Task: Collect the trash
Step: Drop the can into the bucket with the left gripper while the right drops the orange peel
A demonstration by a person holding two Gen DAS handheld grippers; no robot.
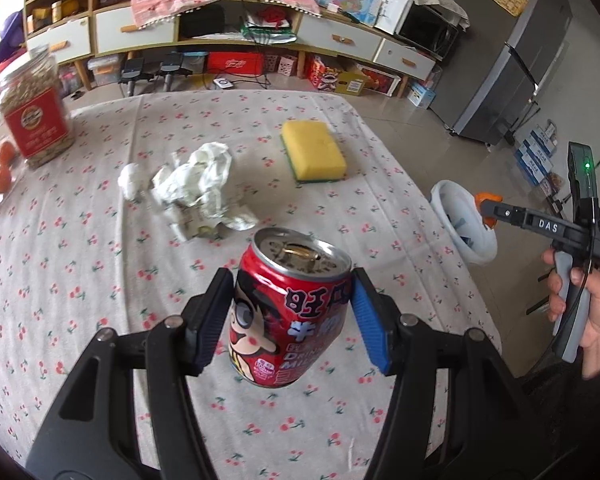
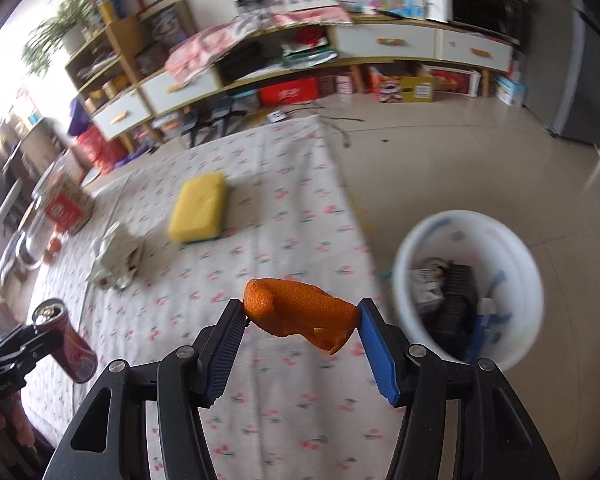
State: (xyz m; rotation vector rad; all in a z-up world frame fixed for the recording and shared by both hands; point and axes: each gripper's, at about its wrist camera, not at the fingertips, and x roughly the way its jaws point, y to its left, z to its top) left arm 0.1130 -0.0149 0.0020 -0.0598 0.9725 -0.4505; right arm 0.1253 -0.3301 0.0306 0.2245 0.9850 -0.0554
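My left gripper [image 1: 292, 312] is shut on a red drink can [image 1: 288, 316] and holds it above the cherry-print tablecloth [image 1: 80, 280]. The can also shows in the right wrist view [image 2: 70, 344]. My right gripper [image 2: 300, 320] is shut on a piece of orange peel [image 2: 300, 312], near the table's right edge and left of the white trash bin [image 2: 470, 288] on the floor. The bin holds several pieces of trash. Crumpled white paper [image 1: 200, 188] and a small white wad [image 1: 132, 180] lie on the table.
A yellow sponge [image 1: 314, 150] lies at the far right of the table. A jar with a red label [image 1: 34, 112] and oranges [image 1: 0, 176] stand at the left. A cabinet [image 1: 236, 40] and a fridge [image 1: 512, 60] stand behind.
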